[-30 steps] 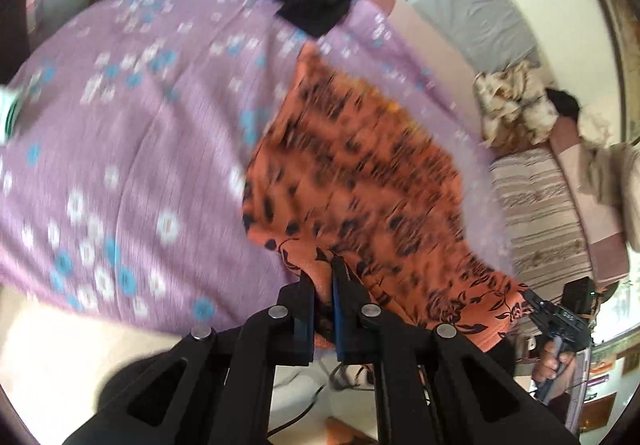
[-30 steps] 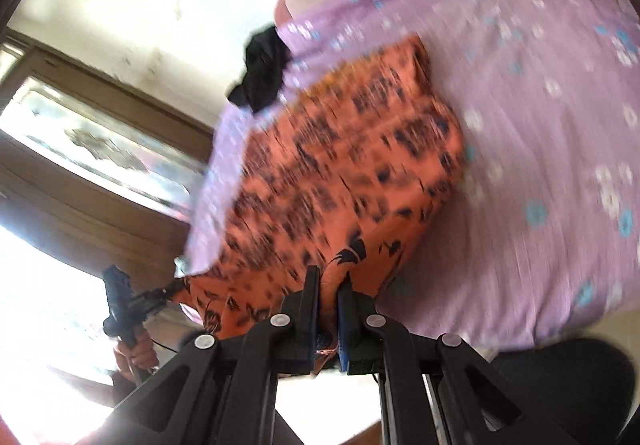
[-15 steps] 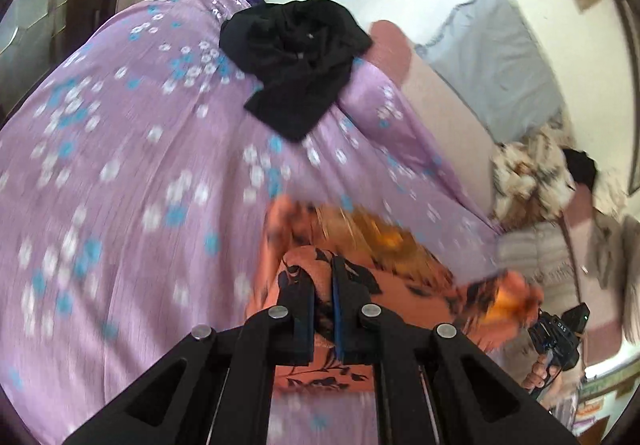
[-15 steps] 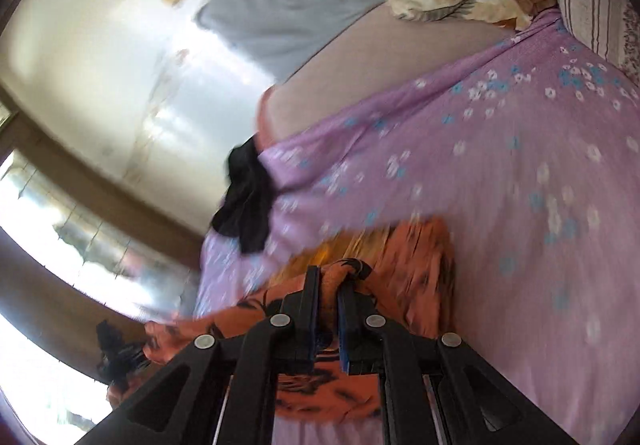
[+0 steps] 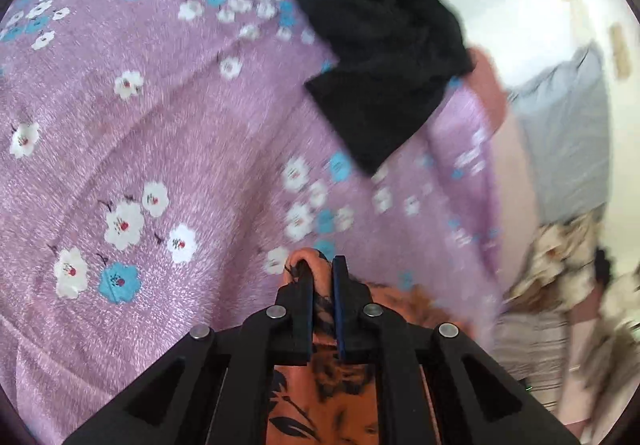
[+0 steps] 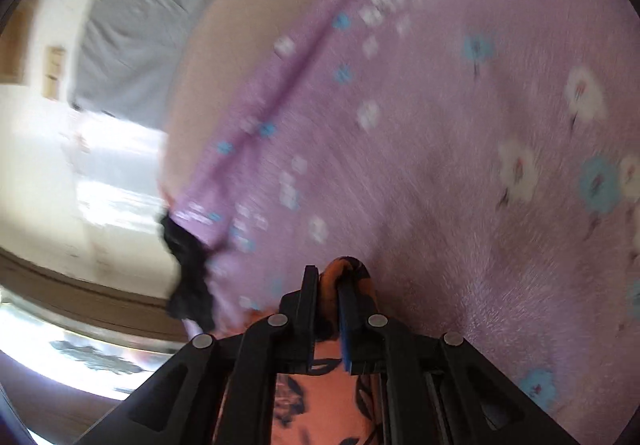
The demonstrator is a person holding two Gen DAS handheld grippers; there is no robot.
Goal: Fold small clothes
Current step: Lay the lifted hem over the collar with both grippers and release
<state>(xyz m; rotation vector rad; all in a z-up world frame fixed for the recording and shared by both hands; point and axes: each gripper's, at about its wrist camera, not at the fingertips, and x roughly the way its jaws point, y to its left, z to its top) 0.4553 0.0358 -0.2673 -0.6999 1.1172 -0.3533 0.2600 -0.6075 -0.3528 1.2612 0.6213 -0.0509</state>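
Orange cloth (image 5: 320, 401) with a dark leaf print fills the space under the left claw (image 5: 322, 285) in the left wrist view, and a small bunched fold of it is pinched tight between the two fingers, poking out just past their tips. The rest of the garment trails back beneath the claw and off to its right, so its length runs roughly along the fingers; its full outline is hidden. Ahead of the claw spreads the lilac flowered bedsheet (image 5: 160, 117), and well ahead, slightly right, lies a crumpled black garment (image 5: 380, 61). No writing can be read.

From the right wrist view, the right claw (image 6: 328, 285) is likewise clamped on a rolled edge of the orange cloth (image 6: 320, 397), the roll bulging over the right finger. The fabric hangs back under the claw along the finger line. Bedsheet (image 6: 460, 165) lies ahead and right; the black garment (image 6: 188, 269) sits off to the left, blurred.
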